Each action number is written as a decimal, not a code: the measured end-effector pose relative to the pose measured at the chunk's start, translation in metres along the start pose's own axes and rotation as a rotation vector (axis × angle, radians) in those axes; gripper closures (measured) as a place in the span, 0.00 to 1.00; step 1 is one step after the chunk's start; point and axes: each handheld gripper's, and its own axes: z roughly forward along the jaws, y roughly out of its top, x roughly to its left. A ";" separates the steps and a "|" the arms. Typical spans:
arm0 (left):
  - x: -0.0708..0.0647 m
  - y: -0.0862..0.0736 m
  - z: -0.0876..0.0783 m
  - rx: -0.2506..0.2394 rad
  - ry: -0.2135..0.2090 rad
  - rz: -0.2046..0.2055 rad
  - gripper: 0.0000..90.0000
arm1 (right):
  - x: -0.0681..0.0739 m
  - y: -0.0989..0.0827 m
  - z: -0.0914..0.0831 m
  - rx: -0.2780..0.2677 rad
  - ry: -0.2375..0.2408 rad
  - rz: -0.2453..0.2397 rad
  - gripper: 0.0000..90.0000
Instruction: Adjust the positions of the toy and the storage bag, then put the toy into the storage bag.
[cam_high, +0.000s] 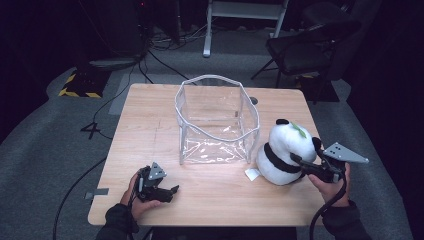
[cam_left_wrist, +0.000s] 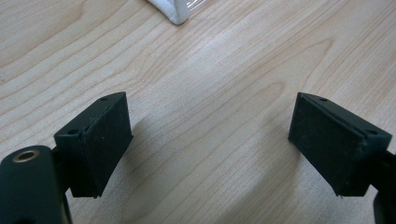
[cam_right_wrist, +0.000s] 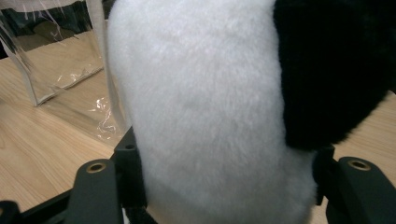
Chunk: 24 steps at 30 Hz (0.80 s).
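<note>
Clamped around the plush panda (cam_high: 286, 152), the right gripper (cam_high: 300, 166) has its jaws pressed into the white fur on both sides; in the right gripper view the panda (cam_right_wrist: 205, 116) swells out between the two black jaws, its body squeezed where they meet it, so I judge the grip to be made. The panda sits upright on the wooden table (cam_high: 150, 115) at the right of the high view, low and right of centre, its base on the wood, with a small white tag lying on the table beside its lower left edge. Just to its left, close to its flank, stands the clear plastic bag (cam_high: 216, 120), its mouth open upward and nothing visible inside; the right gripper view shows the same bag (cam_right_wrist: 56, 60) at upper left, behind the panda.

Farther out, at lower left of the high view, the left gripper (cam_high: 167, 192) rests low over bare wood with its jaws spread wide and nothing between them; its own view shows a white corner of the bag (cam_left_wrist: 175, 14) at the top edge, well apart from the jaws.

As I read it, the work is putting the panda in the bag. Grasping looks done; lifting, carrying over the rim and releasing inside are left.
</note>
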 end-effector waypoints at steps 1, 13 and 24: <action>0.000 0.000 0.000 0.000 0.000 0.000 0.15 | 0.000 0.000 0.000 0.000 -0.001 0.001 0.41; 0.000 0.000 0.000 0.000 -0.001 -0.001 0.15 | -0.004 -0.001 0.001 0.010 0.001 0.036 0.37; 0.000 0.000 0.000 0.000 -0.001 -0.001 0.15 | -0.003 -0.001 0.000 -0.008 0.010 0.018 0.40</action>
